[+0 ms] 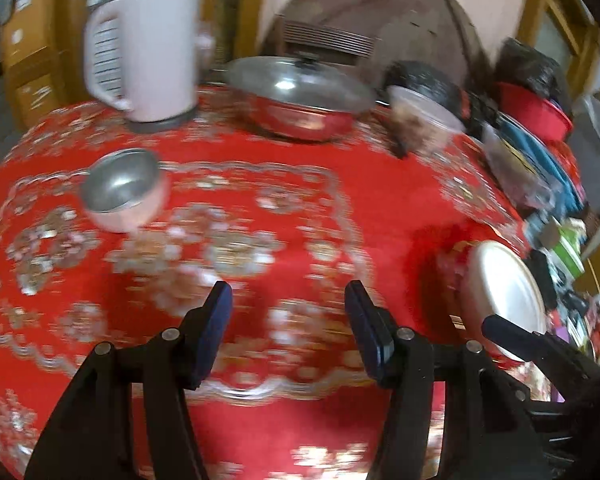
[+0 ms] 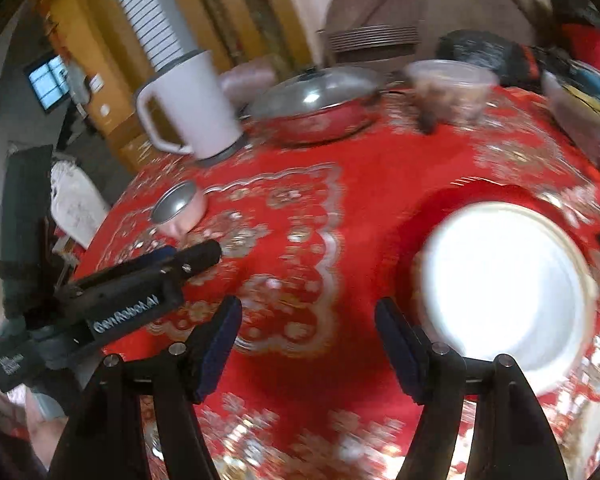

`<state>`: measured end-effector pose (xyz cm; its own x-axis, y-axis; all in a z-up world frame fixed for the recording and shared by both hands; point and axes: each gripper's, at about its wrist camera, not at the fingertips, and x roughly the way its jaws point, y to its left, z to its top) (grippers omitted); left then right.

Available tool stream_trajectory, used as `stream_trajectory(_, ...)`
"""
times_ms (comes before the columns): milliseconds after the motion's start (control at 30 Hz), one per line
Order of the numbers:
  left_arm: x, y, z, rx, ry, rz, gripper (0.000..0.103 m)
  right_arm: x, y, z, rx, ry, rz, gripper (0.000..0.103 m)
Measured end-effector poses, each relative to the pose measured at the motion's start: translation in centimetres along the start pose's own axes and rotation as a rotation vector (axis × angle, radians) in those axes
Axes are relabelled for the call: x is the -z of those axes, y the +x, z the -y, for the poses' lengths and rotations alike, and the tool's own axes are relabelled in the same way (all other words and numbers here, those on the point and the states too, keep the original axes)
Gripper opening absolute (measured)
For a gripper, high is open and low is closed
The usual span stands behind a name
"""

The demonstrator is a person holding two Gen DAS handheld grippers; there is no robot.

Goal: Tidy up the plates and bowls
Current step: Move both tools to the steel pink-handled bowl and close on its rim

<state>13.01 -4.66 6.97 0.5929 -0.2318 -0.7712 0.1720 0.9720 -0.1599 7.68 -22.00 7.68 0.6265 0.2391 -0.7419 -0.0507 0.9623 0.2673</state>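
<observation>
Right wrist view showed the right claw (image 2: 308, 344) wide open and empty just left of the white plate (image 2: 504, 288) lying flat on the table (image 2: 380, 184); the plate appeared rigid, smooth, breakable, best gripped at its rim.

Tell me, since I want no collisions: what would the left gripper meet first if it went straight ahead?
Probably the red tablecloth: the open left gripper points at bare cloth between the small bowl, off to its left, and the plate to its right. Farther on stands the lidded pan. Blur leaves depth unclear.
</observation>
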Motion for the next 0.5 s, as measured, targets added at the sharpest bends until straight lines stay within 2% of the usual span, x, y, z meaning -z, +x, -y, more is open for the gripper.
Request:
stream_trajectory(267,-1.9,0.5,-9.2,-0.126,-0.115,0.01,0.062,-2.4,7.0,-5.5,-0.11,-0.008,-0.075,0.071)
stream_trajectory(500,-4.3,2.7,-14.9,-0.178,-0.205,-0.004,0.062,-6.1,12.3,-9.4,-0.174,-0.005,-0.11,0.071)
